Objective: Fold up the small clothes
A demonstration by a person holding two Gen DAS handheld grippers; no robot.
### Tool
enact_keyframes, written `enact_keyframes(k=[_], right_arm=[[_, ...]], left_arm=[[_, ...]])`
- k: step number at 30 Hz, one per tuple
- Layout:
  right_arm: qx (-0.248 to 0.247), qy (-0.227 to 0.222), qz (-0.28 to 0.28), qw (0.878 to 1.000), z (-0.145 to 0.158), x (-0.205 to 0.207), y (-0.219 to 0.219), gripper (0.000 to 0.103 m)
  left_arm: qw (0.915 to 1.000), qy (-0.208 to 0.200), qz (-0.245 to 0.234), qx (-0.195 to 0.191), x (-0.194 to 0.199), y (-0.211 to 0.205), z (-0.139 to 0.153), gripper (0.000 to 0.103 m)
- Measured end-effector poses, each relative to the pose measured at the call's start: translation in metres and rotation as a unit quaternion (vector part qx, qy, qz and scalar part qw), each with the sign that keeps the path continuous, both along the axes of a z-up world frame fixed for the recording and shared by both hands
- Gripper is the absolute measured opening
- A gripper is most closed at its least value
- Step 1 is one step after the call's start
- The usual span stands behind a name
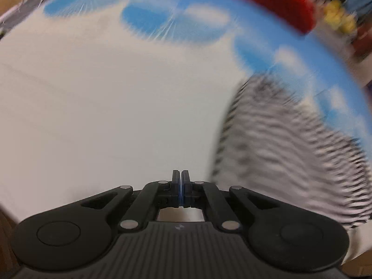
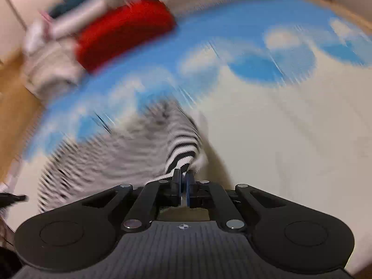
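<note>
Our right gripper pinches an edge of the striped garment, which lies on the blue-and-white mat near a red cloth, while our left gripper is closed on nothing.

A white cloth printed with blue blotches covers the bench, a blurred red fabric bundle lies at its far edge, and small yellow objects sit beyond it.
</note>
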State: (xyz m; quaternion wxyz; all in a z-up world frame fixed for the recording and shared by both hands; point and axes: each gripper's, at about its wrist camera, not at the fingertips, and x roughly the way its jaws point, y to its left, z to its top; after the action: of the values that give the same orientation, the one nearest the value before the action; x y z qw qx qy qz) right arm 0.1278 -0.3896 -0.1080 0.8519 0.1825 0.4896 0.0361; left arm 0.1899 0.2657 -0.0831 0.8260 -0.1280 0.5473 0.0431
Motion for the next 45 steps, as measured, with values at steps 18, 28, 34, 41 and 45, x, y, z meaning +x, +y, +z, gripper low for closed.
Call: enact_keyframes(k=[18,28,34,41,45], right_arm=[[-0.042,0.055,0.016,0.997,-0.025,0.017,0.019,0.048],[0.065,-0.019,-0.031,0.997,-0.007,0.012,-0.007,0.0],[-0.03,0.068,-0.004,0.997,-0.031,0.016,0.007,0.0],[-0.084,-0.033,-0.065,0.994,0.006,0.015,0.01,0.009],[-0.01,-0.092,0.006,0.996,0.019,0.019,0.035,0.012]], left_arm=[[0.9941,0.031,-0.101,-0.025,0.033,-0.062,-0.028,0.048],[0.9942,-0.054,-0.075,-0.055,0.009,-0.026,0.004,0.0],[0.9917,0.037,-0.119,0.031,0.01,-0.04,-0.027,0.001],[0.9919,-0.075,-0.101,0.017,0.019,-0.066,0.013,0.012],[0.9822,-0.09,-0.164,-0.014,0.023,-0.106,0.015,0.014]])
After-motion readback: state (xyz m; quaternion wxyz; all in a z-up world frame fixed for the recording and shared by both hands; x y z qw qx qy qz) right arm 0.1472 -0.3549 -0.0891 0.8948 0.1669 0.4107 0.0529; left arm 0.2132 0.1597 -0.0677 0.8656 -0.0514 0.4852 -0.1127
